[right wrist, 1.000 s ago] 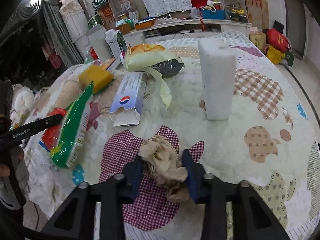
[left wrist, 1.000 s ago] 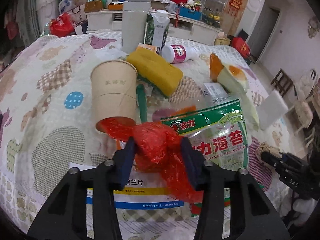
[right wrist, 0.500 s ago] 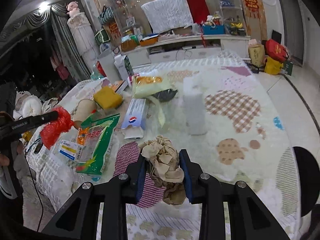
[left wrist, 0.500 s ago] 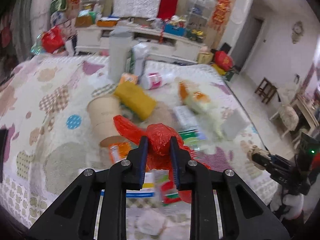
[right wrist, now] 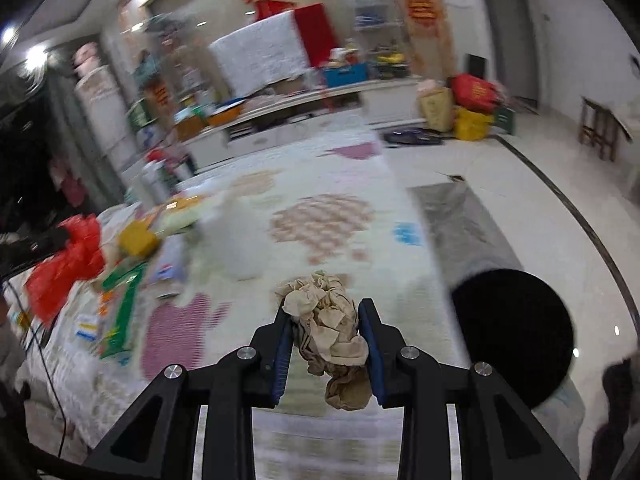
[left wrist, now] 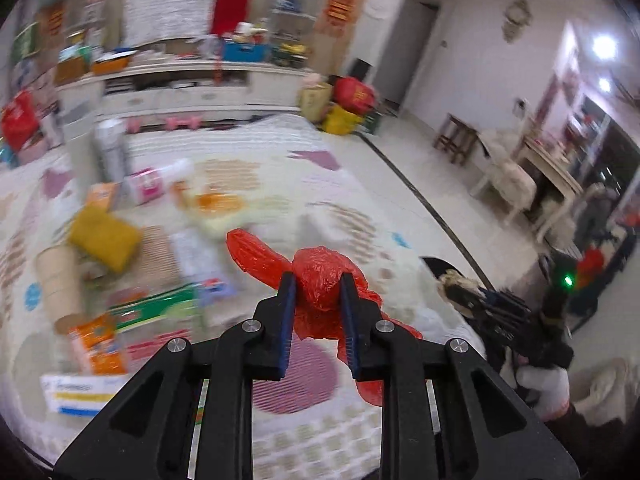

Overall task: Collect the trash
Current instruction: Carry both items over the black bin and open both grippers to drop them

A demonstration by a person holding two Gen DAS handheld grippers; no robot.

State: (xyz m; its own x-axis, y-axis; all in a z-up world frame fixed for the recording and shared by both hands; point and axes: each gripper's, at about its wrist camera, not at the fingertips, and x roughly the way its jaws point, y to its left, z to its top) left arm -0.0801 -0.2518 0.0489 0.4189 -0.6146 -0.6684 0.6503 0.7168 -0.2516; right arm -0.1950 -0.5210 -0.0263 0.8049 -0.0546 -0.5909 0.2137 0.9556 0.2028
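Observation:
My left gripper (left wrist: pixel 318 282) is shut on a crumpled red plastic bag (left wrist: pixel 320 280), held up above the patchwork tablecloth (left wrist: pixel 280 176). My right gripper (right wrist: pixel 325 310) is shut on a wad of crumpled brown paper (right wrist: pixel 326 320), also lifted off the cloth. In the right wrist view the red bag (right wrist: pixel 68 264) shows at the left edge, hanging from the other gripper. In the left wrist view the right gripper with its brown paper (left wrist: pixel 452 282) appears at the right. A round black bin opening (right wrist: pixel 514 340) lies on the floor beside the table.
Blurred litter lies on the cloth: a paper cup (left wrist: pixel 56 280), a yellow block (left wrist: pixel 104 236), a green snack packet (left wrist: pixel 156 308), an orange sachet (left wrist: pixel 96 344), a white and blue box (left wrist: pixel 80 396), a white foam block (right wrist: pixel 240 236). A sideboard (left wrist: pixel 180 84) stands beyond.
Both grippers have lifted off the table and swung to the right, each carrying its catch. The left jaws have squeezed the red bag tighter. The floor and the black bin have come into view.

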